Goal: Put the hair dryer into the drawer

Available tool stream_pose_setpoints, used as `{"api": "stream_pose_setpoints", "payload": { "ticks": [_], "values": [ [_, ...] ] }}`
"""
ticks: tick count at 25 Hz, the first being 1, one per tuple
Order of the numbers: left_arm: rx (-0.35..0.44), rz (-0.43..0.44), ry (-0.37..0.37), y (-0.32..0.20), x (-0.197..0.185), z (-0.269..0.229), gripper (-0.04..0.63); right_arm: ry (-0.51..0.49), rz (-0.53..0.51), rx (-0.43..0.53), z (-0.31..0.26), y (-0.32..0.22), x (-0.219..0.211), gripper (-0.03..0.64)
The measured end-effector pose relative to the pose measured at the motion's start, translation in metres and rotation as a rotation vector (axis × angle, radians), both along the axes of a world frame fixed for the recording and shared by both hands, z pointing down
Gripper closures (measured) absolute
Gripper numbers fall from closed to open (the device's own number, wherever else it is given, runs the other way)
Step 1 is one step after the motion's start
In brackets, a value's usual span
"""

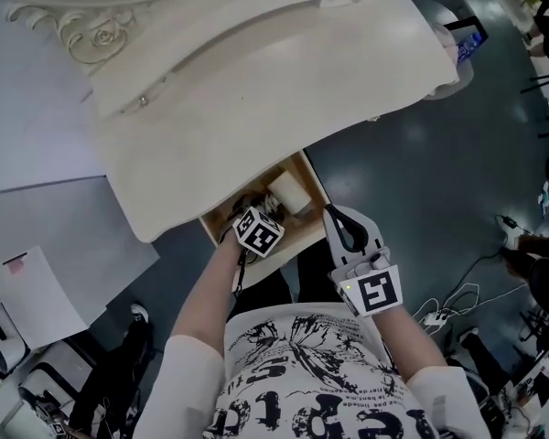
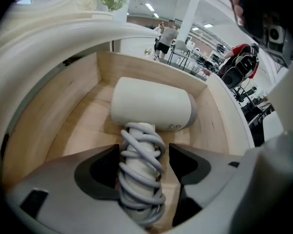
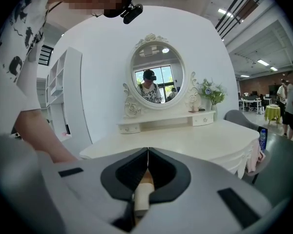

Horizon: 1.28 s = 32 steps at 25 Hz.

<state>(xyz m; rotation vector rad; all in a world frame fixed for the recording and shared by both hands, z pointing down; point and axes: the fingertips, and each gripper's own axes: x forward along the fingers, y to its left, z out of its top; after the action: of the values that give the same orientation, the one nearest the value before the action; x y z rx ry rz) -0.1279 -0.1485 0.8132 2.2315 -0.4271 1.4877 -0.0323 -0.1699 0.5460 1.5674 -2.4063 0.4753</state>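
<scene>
The white hair dryer (image 2: 151, 106) lies on the floor of the open wooden drawer (image 2: 58, 121), its handle (image 2: 139, 172) wound with grey cord. My left gripper (image 2: 144, 152) points steeply down into the drawer and straddles that handle. It is open: the right pad stands clear of the cord and the left pad sits close against it. In the head view the left gripper (image 1: 259, 218) is inside the drawer (image 1: 304, 236), next to the dryer (image 1: 288, 193). My right gripper (image 1: 334, 216) hovers by the drawer's right side, shut (image 3: 147, 152). A pale wooden piece (image 3: 141, 196) shows in the hollow behind its tips.
The white dressing table (image 1: 256, 80) overhangs the back of the drawer. An oval mirror (image 3: 157, 74) and a vase of flowers (image 3: 211, 94) stand on it. A grey chair (image 3: 237, 118) is at its right end. Cables (image 1: 439, 314) lie on the dark floor to the right.
</scene>
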Motion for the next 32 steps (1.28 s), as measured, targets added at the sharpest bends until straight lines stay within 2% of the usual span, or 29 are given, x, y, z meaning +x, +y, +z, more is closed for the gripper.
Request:
{"api": "stream_pose_setpoints", "payload": {
  "ticks": [2, 5, 9, 15, 17, 20, 24, 29, 32],
  "values": [
    [0.005, -0.007, 0.007, 0.0, 0.0, -0.006, 0.291, -0.004, -0.008, -0.006, -0.001, 0.003, -0.002, 0.6],
    [0.075, -0.033, 0.033, -0.008, -0.002, -0.027, 0.291, -0.002, -0.02, 0.01, -0.008, 0.002, -0.003, 0.6],
    [0.18, -0.144, 0.123, -0.023, -0.003, -0.079, 0.301, -0.001, -0.028, 0.041, -0.021, 0.002, -0.002, 0.6],
    [0.3, -0.277, 0.219, -0.03, -0.013, -0.153, 0.54, 0.008, -0.06, 0.089, -0.049, 0.001, -0.011, 0.6],
    [0.344, -0.331, 0.259, -0.033, -0.019, -0.178, 0.56, 0.011, -0.08, 0.115, -0.061, -0.001, -0.016, 0.6],
    [0.433, -0.405, 0.308, -0.039, -0.033, -0.217, 0.563, 0.005, -0.13, 0.138, -0.075, -0.007, -0.028, 0.6],
    [0.596, -0.501, 0.367, -0.052, -0.06, -0.276, 0.568, 0.015, -0.239, 0.184, -0.098, -0.017, -0.052, 0.6],
    [0.796, -0.585, 0.423, -0.053, -0.091, -0.347, 0.569, 0.006, -0.296, 0.249, -0.122, -0.026, -0.078, 0.6],
    [0.873, -0.659, 0.463, -0.044, -0.111, -0.381, 0.572, 0.014, -0.337, 0.276, -0.134, -0.023, -0.089, 0.6]
  ]
}}
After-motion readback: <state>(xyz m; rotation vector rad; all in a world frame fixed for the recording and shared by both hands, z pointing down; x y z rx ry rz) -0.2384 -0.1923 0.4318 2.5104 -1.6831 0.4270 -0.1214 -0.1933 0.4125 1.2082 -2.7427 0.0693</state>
